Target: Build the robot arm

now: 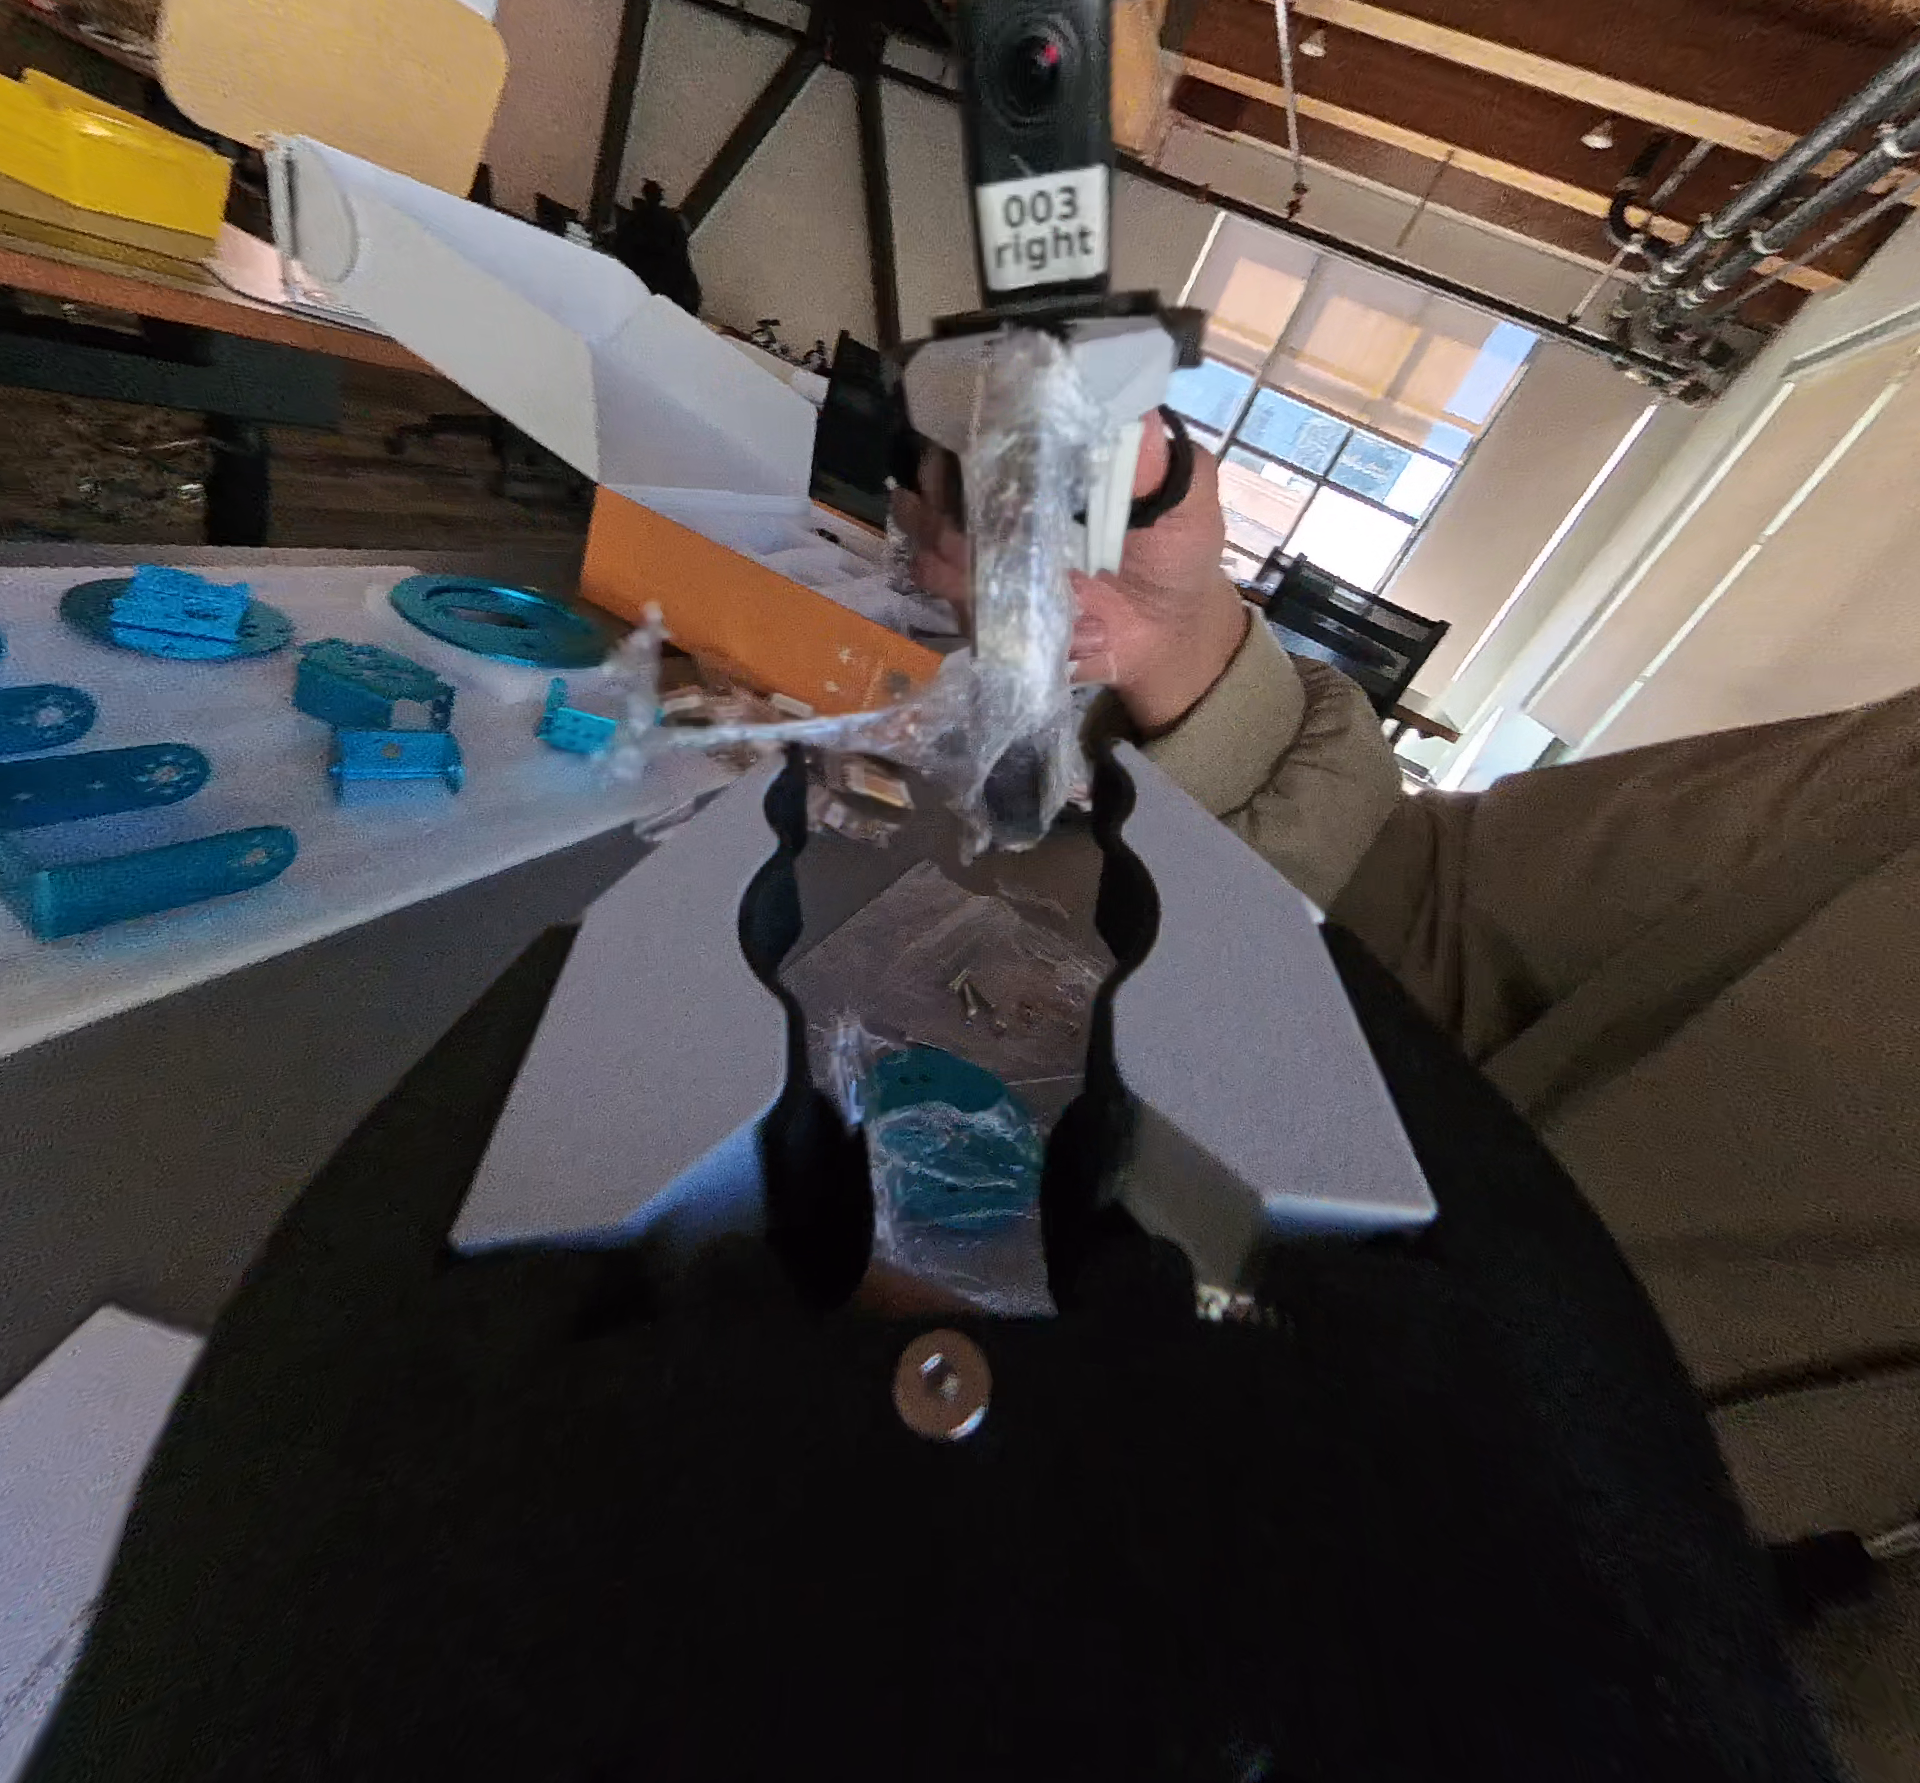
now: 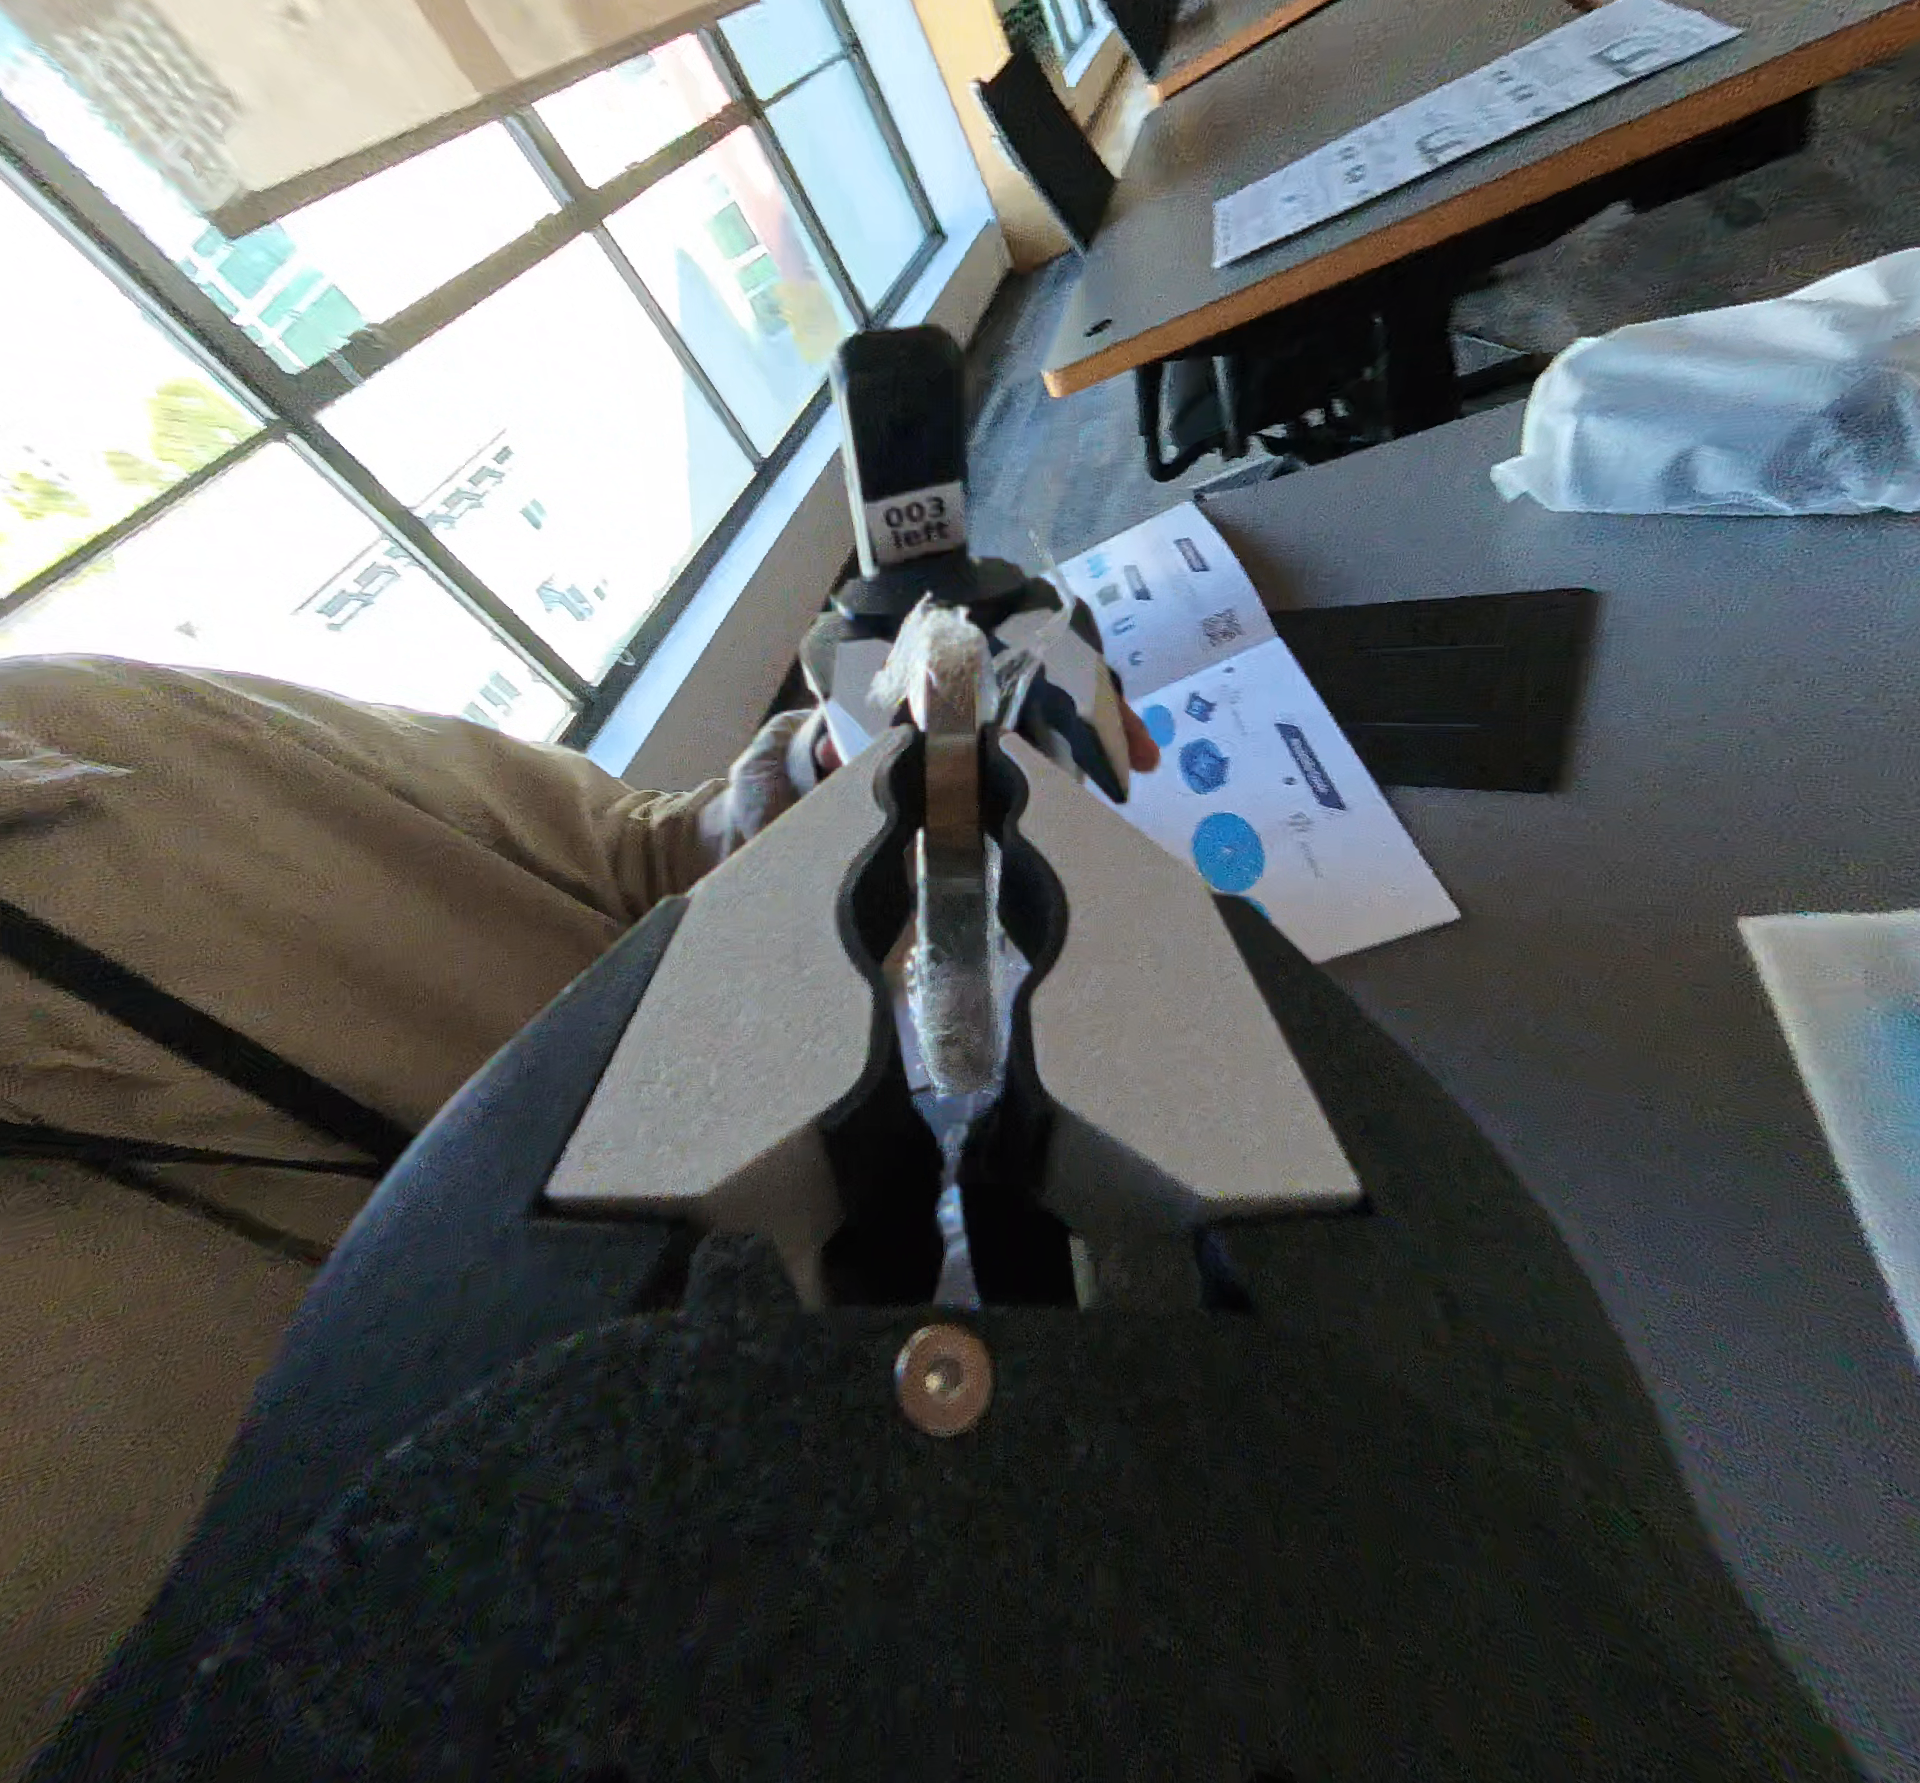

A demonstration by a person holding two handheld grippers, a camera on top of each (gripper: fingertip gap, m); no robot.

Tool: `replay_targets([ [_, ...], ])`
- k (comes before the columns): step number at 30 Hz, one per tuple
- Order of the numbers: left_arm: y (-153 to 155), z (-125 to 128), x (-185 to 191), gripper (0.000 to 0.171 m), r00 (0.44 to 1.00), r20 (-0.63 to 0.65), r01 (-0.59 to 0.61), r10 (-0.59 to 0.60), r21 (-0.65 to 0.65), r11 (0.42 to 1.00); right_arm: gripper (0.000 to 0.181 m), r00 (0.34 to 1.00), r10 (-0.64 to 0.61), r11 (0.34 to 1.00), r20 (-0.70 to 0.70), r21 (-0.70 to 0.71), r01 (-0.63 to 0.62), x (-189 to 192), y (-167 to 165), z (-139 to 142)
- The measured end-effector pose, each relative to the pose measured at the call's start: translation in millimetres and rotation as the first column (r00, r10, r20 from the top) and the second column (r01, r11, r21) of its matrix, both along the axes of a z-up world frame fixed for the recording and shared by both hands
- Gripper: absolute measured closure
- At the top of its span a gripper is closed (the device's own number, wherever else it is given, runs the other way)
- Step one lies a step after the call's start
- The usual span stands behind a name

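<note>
The right gripper [image 2: 951, 757] has its jaws pinched nearly together on a thin flat piece [image 2: 951, 840] wrapped in clear film [image 1: 1023, 528]. It is held in the air at the centre of the right wrist view, above the grey table [image 2: 1558, 1006]. The left gripper [image 1: 951, 783] faces it tip to tip with its jaws plainly apart. Stretched film runs across their tips, and 1 strand trails to the left of the frame.

Risks, as I judge them:
- The film looks thin and stretchy, so pulling could tear it unevenly or make it cling to the jaws.
- The flat piece is held only by its narrow edges through slick film. A sideways tug could twist it loose and drop it among the loose screws [image 1: 971, 985] on the table below.
- The 2 grippers are very close, so their tips could knock together.

Hard to make out:
- I cannot tell whether the left jaws have any film caught between them or the film merely lies across them.
- Film hides the piece, so its shape and colour are unclear; only a dark end shows in the left wrist view.
- A blue disc in film [image 1: 951, 1151] lies on the table in the lower centre, partly hidden by the jaws.
- The blue parts [image 1: 156, 788] at the left are cut by the frame edge.
- Motion blur softens the open booklet [image 2: 1299, 798].
</note>
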State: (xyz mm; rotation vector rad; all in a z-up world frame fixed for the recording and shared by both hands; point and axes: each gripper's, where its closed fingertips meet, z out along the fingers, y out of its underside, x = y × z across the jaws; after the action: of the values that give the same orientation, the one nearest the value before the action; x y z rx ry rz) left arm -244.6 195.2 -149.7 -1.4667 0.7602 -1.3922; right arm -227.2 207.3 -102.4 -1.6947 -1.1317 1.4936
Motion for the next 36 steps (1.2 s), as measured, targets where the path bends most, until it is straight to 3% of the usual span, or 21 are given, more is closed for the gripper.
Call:
replay_targets([
  [2, -11.2, 6.9, 7.8, 0.130, 0.997, 0.048, 0.050, -0.052, 0.039, 0.998, 0.173, 0.997, 0.055, 0.997, -0.060, -0.056, -0.058, -4.4, -6.6, 7.1],
  [4, -17.2, 12.9, 12.7, 0.162, 0.993, 0.093, 0.065, -0.070, 0.053, 0.996, 0.173, 0.996, 0.064, 0.995, -0.066, -0.076, -0.069, -9.4, -7.3, 4.2],
  [9, -11.2, 10.7, 8.3, 0.168, 0.987, 0.159, 0.013, -0.007, -0.036, 0.999, 0.168, 0.999, -0.035, 0.998, -0.023, 0.051, 0.036, -11.4, -0.1, -8.4],
  [11, -6.5, 9.3, 1.7, 0.169, 0.981, 0.192, -0.018, 0.032, -0.077, 0.997, 0.141, 0.993, -0.107, 0.984, -0.042, 0.139, 0.112, -4.0, 2.6, -13.2],
  [15, -1.8, 7.8, -5.2, 0.169, 0.953, 0.298, -0.015, 0.060, -0.151, 0.988, 0.134, 0.992, -0.101, 0.994, -0.077, 0.027, 0.104, -1.4, -15.2, -43.3],
  [21, -0.4, 16.4, -11.0, 0.169, 0.911, 0.401, -0.022, 0.091, -0.174, 0.984, 0.171, 0.981, -0.102, 0.985, -0.162, -0.156, 0.076, -11.0, -26.2, -66.1],
  [23, 0.0, 15.3, -11.2, 0.170, 0.922, 0.365, -0.075, 0.126, -0.150, 0.986, 0.171, 0.976, -0.129, 0.974, -0.177, -0.207, 0.091, -11.4, -23.5, -65.8],
  [28, -0.4, -0.9, -6.1, 0.169, 0.961, 0.154, -0.236, 0.230, 0.019, 0.972, 0.169, 0.973, -0.233, 0.937, -0.008, -0.272, 0.222, -8.3, -9.0, -85.8],
  [36, -1.6, -5.6, -1.3, 0.169, 0.956, 0.076, -0.289, 0.283, 0.090, 0.953, 0.169, 0.957, -0.259, 0.927, 0.133, -0.243, 0.285, -3.1, -8.8, -92.9],
])
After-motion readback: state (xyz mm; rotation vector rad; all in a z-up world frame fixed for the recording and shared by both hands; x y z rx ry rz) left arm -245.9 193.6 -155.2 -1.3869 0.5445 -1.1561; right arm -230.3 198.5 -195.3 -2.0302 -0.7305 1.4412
